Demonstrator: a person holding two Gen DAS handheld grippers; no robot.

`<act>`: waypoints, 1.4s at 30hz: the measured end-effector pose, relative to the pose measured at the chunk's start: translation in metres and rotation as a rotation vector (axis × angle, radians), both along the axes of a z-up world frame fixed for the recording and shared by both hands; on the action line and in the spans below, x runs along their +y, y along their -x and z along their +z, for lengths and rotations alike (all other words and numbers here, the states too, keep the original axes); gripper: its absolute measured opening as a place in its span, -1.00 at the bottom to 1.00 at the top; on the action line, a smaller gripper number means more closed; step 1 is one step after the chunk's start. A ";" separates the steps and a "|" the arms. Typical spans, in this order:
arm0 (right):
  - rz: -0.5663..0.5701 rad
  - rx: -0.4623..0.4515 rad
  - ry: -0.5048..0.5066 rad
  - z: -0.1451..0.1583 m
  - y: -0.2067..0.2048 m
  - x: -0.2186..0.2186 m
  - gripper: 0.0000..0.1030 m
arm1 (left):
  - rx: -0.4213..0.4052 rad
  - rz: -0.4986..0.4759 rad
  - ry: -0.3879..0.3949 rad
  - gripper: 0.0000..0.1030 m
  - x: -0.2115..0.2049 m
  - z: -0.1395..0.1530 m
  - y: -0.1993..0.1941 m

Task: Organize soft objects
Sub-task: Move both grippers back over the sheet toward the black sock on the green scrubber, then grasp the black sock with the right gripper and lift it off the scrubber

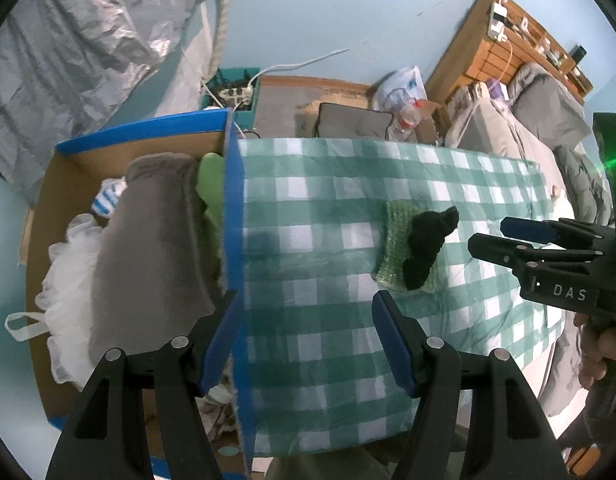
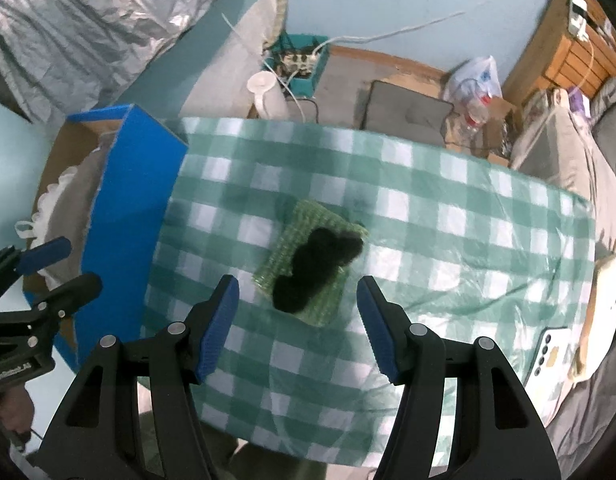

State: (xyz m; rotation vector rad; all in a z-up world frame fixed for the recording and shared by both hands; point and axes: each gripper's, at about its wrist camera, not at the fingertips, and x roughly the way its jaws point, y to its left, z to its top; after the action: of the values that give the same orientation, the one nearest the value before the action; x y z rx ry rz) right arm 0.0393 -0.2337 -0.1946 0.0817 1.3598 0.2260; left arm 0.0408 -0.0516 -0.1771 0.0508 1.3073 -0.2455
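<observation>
Spreading across most of both views, the checked tablecloth (image 2: pixel 448 216) covers a table whose left edge meets the cardboard box (image 1: pixel 67 184) with blue-taped rims. That box already holds soft things: a grey cloth (image 1: pixel 155 240), a white mesh puff (image 1: pixel 67 264), a green item (image 1: pixel 211 184) and a striped piece (image 1: pixel 107 200).

On the cloth lies a green knitted pad (image 2: pixel 308 248), its long axis running diagonally from near-left to far-right in the right wrist view, and a black woolly thing (image 2: pixel 320 264) lies on top of it along much the same line. Both sit well clear of the table's edges, with bare cloth on every side, so there seems to be ample room for a straight approach.

The right gripper (image 2: pixel 297 320) hovers just short of the pair, pointing almost squarely at the black thing's near end; its jaws are spread wide with nothing between them. The left gripper (image 1: pixel 305 340) is likewise wide apart and holding nothing, hanging above the box's taped wall, with the pad off to its right and farther ahead. The right one is judged the nearer and better aligned. The box lies to the left of the pad, so a carry that way would have to clear the raised blue wall.
</observation>
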 end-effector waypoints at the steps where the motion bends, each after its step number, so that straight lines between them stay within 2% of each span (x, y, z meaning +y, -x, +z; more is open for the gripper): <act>1: -0.004 0.006 -0.002 -0.002 0.001 -0.002 0.19 | 0.001 -0.006 -0.001 0.32 -0.002 -0.002 0.000; 11: -0.032 0.052 -0.004 -0.022 0.004 -0.012 0.19 | 0.037 -0.022 -0.010 0.32 -0.012 -0.025 -0.007; 20: -0.029 0.064 -0.007 -0.025 0.001 -0.009 0.19 | 0.080 -0.009 -0.015 0.32 -0.005 -0.045 -0.015; 35: -0.029 0.090 -0.007 -0.036 -0.008 0.000 0.19 | 0.078 -0.023 -0.011 0.32 -0.001 -0.048 -0.018; 42: -0.018 0.098 -0.003 -0.042 -0.012 0.007 0.19 | 0.077 -0.004 -0.017 0.32 0.014 -0.049 -0.021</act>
State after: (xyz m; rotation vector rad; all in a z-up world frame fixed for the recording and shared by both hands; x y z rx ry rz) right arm 0.0513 -0.2263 -0.2364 0.1081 1.4555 0.2110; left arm 0.0620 -0.0380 -0.2260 0.0592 1.3861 -0.2415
